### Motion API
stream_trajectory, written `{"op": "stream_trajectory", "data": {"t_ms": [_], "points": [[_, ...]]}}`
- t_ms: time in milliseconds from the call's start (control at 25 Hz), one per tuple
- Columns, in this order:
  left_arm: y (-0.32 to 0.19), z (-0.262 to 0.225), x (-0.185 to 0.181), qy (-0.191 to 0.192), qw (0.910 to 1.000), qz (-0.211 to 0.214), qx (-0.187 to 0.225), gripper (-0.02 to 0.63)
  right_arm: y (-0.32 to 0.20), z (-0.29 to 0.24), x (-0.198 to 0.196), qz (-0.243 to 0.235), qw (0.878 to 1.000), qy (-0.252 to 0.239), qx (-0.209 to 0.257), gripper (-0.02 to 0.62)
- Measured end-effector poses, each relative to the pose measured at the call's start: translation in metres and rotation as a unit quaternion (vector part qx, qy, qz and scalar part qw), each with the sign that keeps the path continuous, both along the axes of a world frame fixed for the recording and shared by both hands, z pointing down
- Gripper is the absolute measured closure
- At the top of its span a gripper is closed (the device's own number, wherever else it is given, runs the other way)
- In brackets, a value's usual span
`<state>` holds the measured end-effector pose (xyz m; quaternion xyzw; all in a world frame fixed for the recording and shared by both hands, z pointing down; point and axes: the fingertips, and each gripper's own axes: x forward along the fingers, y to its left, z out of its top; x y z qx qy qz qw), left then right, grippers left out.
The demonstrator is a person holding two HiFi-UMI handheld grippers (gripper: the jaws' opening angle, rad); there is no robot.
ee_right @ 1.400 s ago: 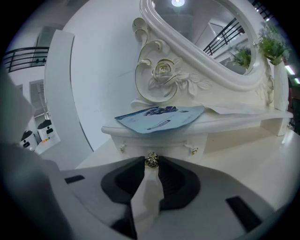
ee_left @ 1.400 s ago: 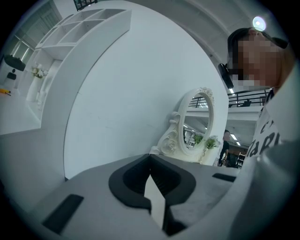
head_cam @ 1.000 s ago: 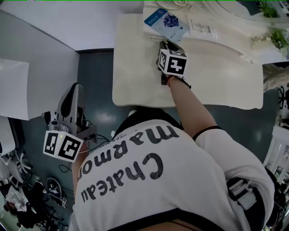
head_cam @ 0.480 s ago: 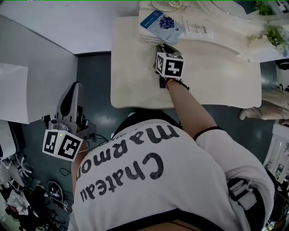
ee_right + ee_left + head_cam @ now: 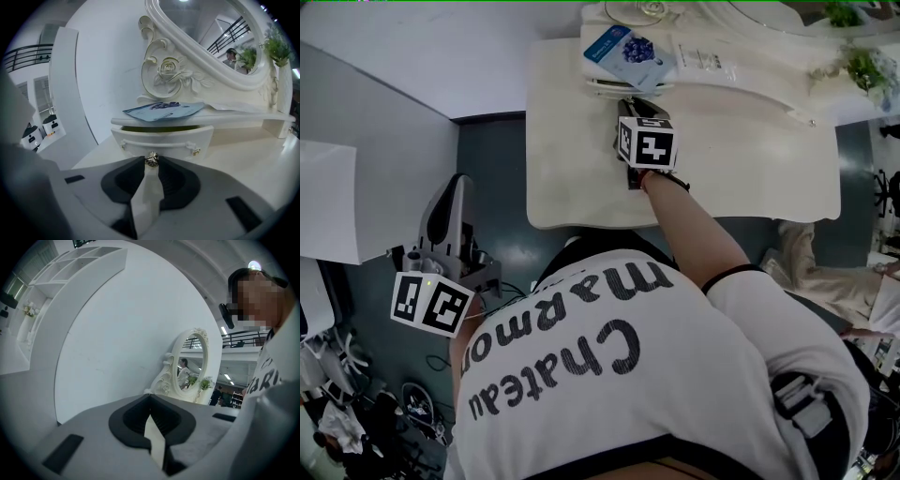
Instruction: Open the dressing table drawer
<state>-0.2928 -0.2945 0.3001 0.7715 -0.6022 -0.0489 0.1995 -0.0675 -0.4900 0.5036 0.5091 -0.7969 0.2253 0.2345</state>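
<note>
1. Cream dressing table top [image 5: 572, 169] carries the work.
2. Right gripper [image 5: 151, 163] is clenched on the metal knob [image 5: 151, 159] at its tips.
3. Just beyond the knob, the drawer [image 5: 164, 139] stands slightly out beneath the shelf [image 5: 234, 117], with a dark gap showing. Judged partly opened; further pulling is outstanding.
4. Left gripper [image 5: 150, 398] hangs well apart, jaws together, empty.

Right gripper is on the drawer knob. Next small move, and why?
Probably pull the right gripper straight back toward you: its jaws clamp the knob, and the drawer shows only a narrow gap under the shelf, so it is barely open.
</note>
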Motion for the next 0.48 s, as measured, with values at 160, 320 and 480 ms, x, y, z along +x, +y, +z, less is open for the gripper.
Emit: {"op": "stream_trajectory", "data": {"t_ms": [160,320,480], "points": [[-0.0014,-0.0012,0.0028,-0.002,1.0,0.005,0.001,0.583,0.0015,0.0008,0.0004,-0.001,1.0,0.002,-0.003,0.492],[-0.0028,-0.0021,0.0049,-0.001,1.0,0.009,0.003,0.583,0.0027,0.0014,0.0011,-0.001,1.0,0.001,-0.004,0.492],[-0.0031,-0.0026,0.0053,-0.001,0.9999,0.011,0.004,0.583,0.0033,0.0017,0.002,0.0,1.0,0.004,-0.007,0.492]]}}
